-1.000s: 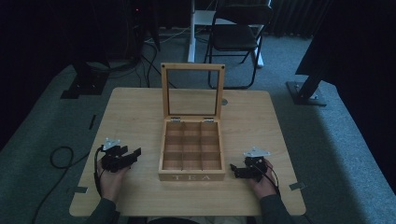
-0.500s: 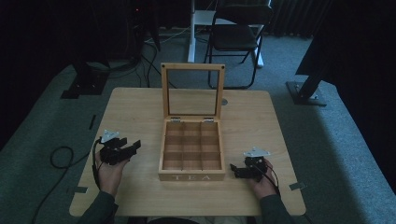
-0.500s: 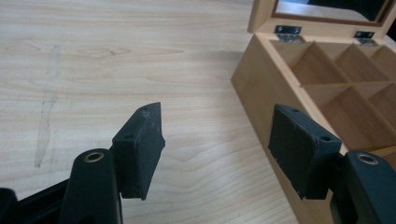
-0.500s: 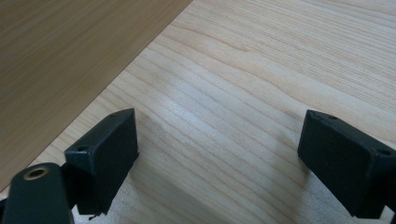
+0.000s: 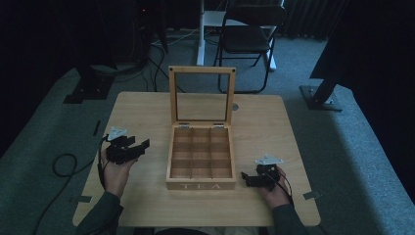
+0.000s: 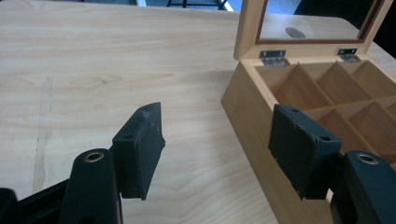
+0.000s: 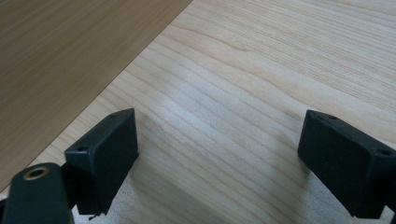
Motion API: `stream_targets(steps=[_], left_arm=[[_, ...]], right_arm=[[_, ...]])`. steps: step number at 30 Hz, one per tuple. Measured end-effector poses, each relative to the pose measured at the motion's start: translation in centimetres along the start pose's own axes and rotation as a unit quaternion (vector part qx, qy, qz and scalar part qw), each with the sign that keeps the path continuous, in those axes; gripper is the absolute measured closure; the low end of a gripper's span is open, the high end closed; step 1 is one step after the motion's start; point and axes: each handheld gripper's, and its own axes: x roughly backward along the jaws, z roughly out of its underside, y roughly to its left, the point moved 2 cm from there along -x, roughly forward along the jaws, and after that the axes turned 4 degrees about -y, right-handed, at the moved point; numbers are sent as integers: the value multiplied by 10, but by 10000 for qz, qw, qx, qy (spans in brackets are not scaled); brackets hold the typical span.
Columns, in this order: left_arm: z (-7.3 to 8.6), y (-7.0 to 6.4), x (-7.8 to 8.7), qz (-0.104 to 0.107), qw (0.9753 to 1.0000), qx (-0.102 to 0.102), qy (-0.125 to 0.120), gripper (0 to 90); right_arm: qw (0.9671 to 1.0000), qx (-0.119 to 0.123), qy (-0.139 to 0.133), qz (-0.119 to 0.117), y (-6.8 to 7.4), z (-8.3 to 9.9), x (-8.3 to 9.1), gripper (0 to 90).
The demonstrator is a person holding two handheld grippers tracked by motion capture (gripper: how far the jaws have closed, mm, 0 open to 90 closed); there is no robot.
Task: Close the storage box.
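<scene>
- High view dim, bluish; floor and room edges fall to near black; table [image 5: 147, 205] the one lit patch.
- Gripper views brighter, wood evenly lit, light perhaps from overhead.
- Soft shadows under jaws on the wood.
- Near jaws slightly soft; box [image 6: 252, 126] grain sharp.
- Pale sheen on tabletop in right gripper view.

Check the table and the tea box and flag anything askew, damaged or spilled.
Nothing stands out. The tea box sits square on the table, its glass lid upright on both hinges, its compartments bare and the dividers straight. The left gripper and right gripper flank the box, jaws open, holding nothing.
</scene>
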Motion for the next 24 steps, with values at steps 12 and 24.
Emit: stream_targets(steps=[12,24], left_arm=[[-18,-4,-2,60,9999,-47,-151,356],[-41,-11,-5,39,9988,-436,-241,356]], right_arm=[[10000,1,2,-1,0,0,0,117],[10000,6,-2,0,0,0,0,117]])
